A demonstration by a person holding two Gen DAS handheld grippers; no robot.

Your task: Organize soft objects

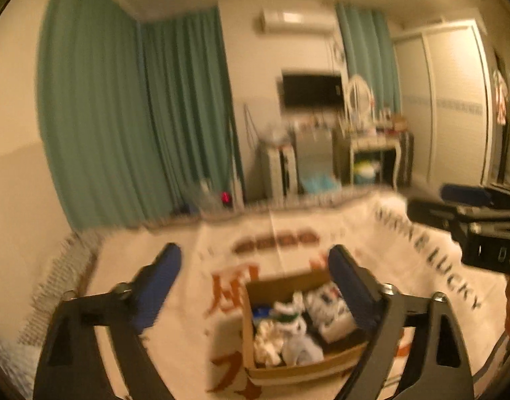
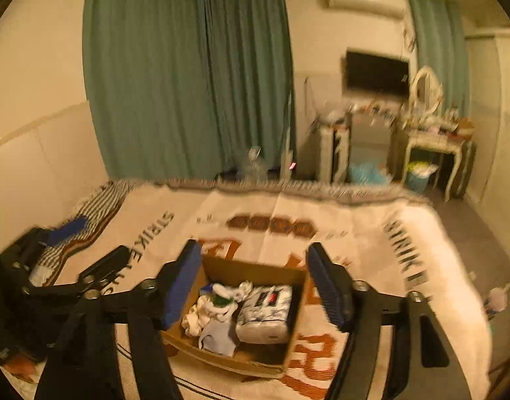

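soft toys (image 2: 218, 313) are seen packed in the cardboard box (image 2: 255, 266) at lower centre; left gripper (image 1: 255, 263) and right gripper (image 2: 253, 260) are spread, empty; sorting is judged nearly complete

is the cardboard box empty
No, the cardboard box on the blanket holds a white plush toy and a wrapped pack.

Teal curtains (image 2: 188, 76), brown box (image 2: 251, 268)
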